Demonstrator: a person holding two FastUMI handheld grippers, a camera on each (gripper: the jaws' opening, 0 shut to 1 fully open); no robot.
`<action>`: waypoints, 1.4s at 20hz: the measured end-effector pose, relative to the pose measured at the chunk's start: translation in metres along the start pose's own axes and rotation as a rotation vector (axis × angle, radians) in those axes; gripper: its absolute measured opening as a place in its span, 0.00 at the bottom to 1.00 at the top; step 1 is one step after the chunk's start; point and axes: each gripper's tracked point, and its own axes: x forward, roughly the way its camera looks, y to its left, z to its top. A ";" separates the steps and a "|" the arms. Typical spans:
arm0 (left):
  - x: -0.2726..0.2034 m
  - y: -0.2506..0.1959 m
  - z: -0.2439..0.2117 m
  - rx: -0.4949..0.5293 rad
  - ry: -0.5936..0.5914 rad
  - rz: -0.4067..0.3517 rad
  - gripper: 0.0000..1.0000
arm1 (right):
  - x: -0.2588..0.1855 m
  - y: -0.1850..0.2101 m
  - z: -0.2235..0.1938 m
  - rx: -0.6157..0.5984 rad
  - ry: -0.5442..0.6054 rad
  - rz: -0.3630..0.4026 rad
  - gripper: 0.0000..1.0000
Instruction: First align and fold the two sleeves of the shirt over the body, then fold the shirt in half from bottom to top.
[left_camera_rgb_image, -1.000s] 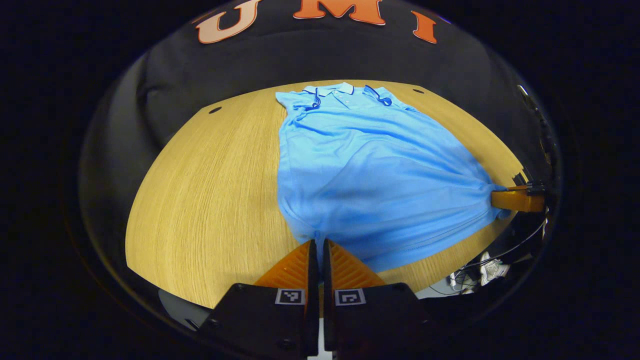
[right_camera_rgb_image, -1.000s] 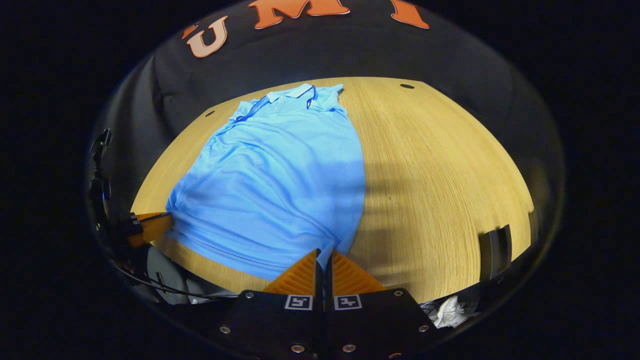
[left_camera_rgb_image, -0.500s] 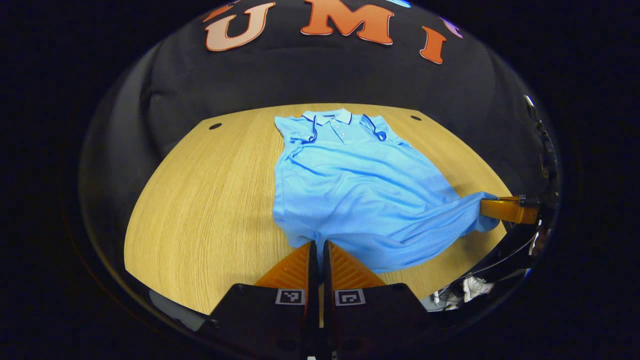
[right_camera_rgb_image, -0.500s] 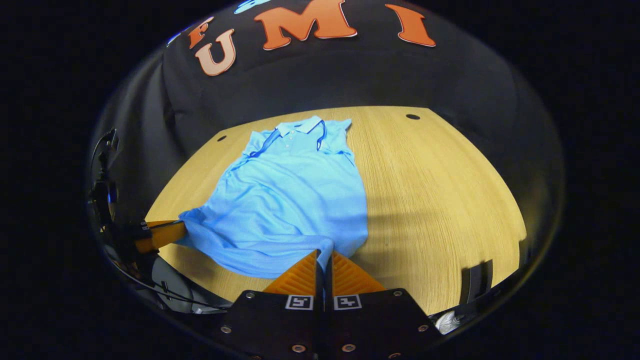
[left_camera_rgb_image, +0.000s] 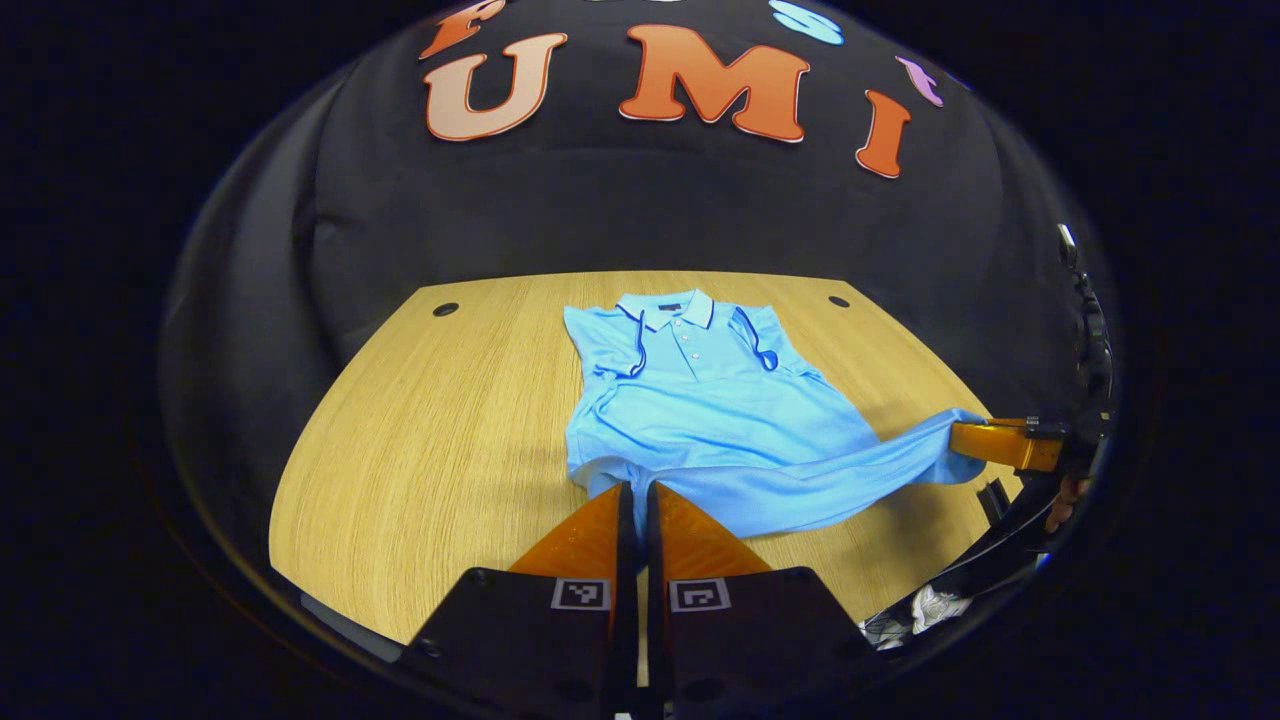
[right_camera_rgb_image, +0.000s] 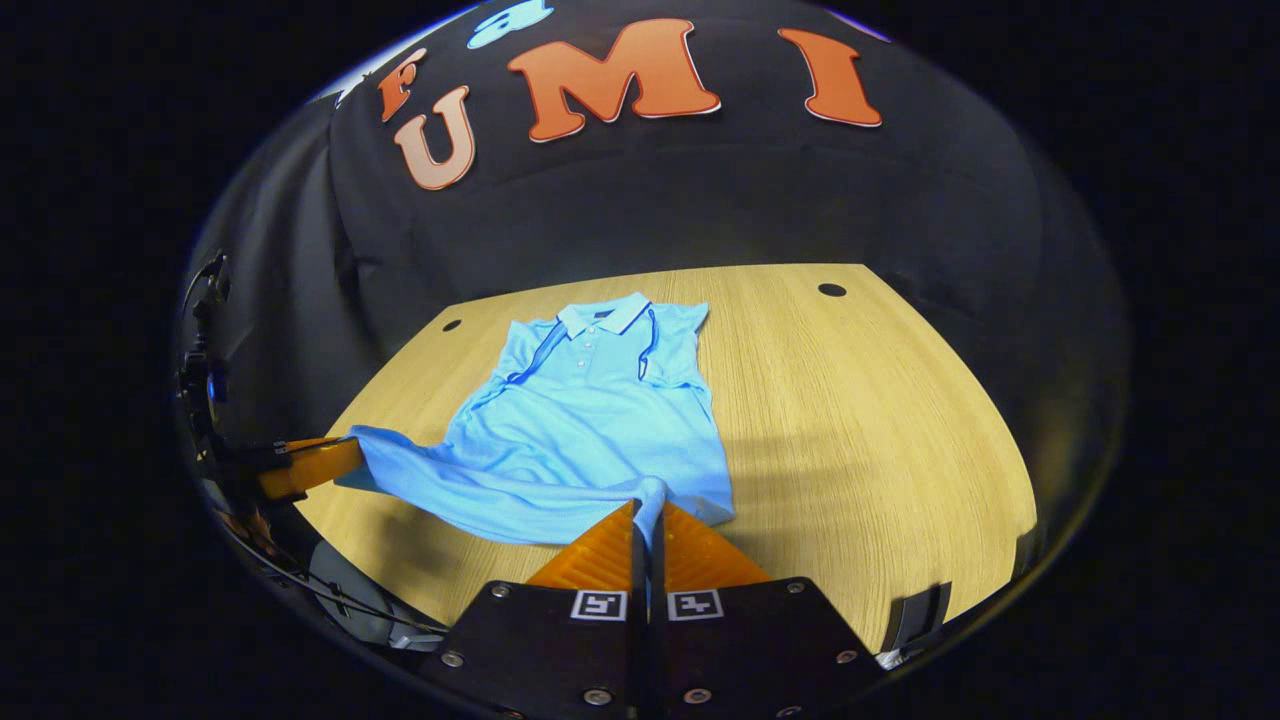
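A light blue polo shirt (left_camera_rgb_image: 700, 400) lies on the wooden table (left_camera_rgb_image: 430, 420), collar at the far end, both sleeves folded in over the body. My left gripper (left_camera_rgb_image: 635, 487) is shut on one bottom hem corner and holds it above the table. In the right gripper view the shirt (right_camera_rgb_image: 590, 420) rises toward my right gripper (right_camera_rgb_image: 648, 505), which is shut on the other hem corner. The hem stretches between the two as a raised band. Each view shows the other gripper at the side: the right gripper (left_camera_rgb_image: 985, 440) and the left gripper (right_camera_rgb_image: 310, 465).
The table (right_camera_rgb_image: 860, 420) has small round holes near its far corners (left_camera_rgb_image: 446, 309) (right_camera_rgb_image: 831, 289). Black cloth wall stands right behind the collar end. Cables and clutter (left_camera_rgb_image: 920, 610) lie below the near table edge. Bare wood spreads on both sides of the shirt.
Both grippers have risen and carried the hem forward toward the collar. The shirt's lower half has left the table and the flat part looks shorter.
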 end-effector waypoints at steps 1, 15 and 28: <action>0.002 0.002 0.008 0.007 -0.004 -0.007 0.07 | 0.002 -0.001 0.007 -0.001 -0.001 -0.006 0.01; 0.073 0.032 0.099 0.004 -0.044 -0.035 0.08 | 0.058 0.002 0.105 -0.070 -0.025 -0.037 0.01; 0.183 0.059 0.172 0.000 -0.044 -0.077 0.08 | 0.164 -0.015 0.186 -0.058 -0.036 -0.127 0.01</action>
